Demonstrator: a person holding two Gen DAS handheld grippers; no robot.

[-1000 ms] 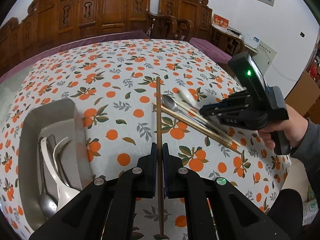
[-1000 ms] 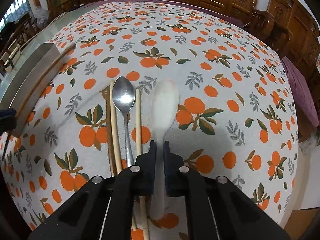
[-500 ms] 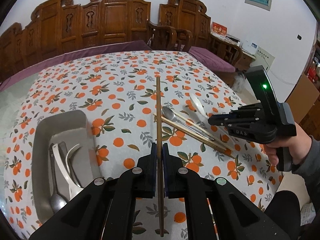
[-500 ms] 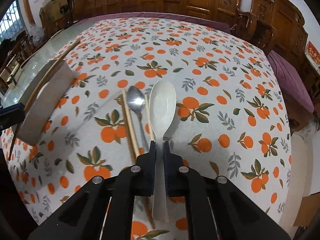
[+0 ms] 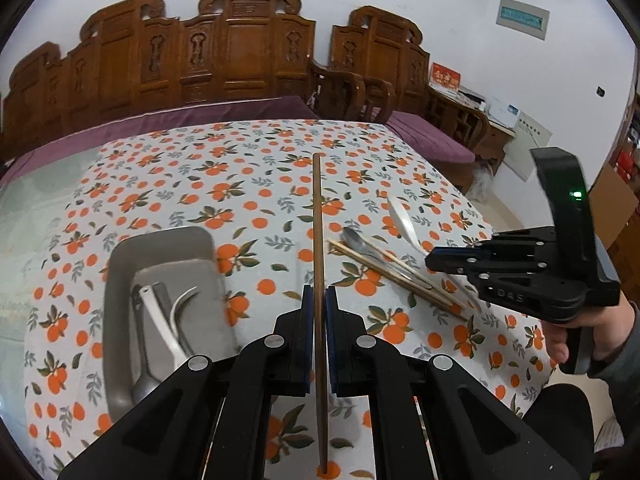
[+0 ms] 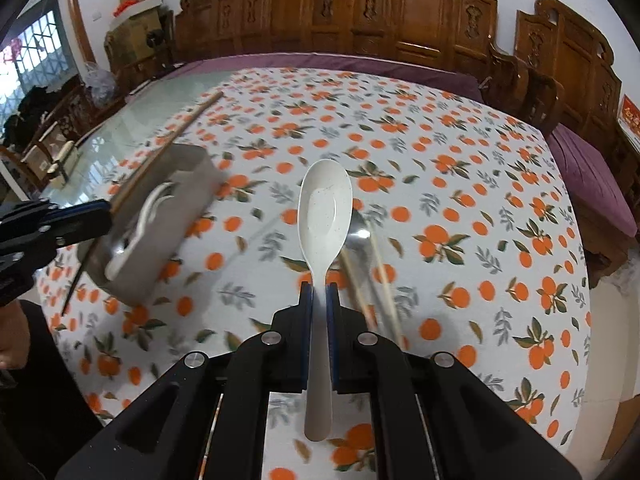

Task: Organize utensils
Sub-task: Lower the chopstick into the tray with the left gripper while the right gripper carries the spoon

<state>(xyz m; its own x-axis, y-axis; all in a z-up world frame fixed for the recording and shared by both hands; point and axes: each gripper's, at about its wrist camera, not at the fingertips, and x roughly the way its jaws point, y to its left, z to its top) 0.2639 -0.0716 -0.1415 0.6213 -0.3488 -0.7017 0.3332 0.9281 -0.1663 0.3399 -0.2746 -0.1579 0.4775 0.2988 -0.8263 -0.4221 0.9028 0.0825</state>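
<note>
While the left gripper (image 5: 319, 307) pinches a chopstick (image 5: 318, 216) pointing at the table's far edge, the right gripper (image 6: 319, 300) grips a spoon (image 6: 325, 210). Its bowl points away too.

The tray (image 5: 120, 264) sits on the tablecloth (image 5: 256, 184) left of the left gripper's fingers (image 5: 307, 320), with spoons (image 5: 160, 328) lying inside it. Right of those fingers, on the cloth, lie a metal spoon (image 5: 360, 244) and loose chopsticks (image 5: 400, 280) side by side — beneath the right gripper (image 5: 430, 260). A chopstick (image 5: 318, 240) runs between the left fingers, and a ladle spoon (image 6: 325, 216) reaches forward from between the right fingers (image 6: 306, 320).
</note>
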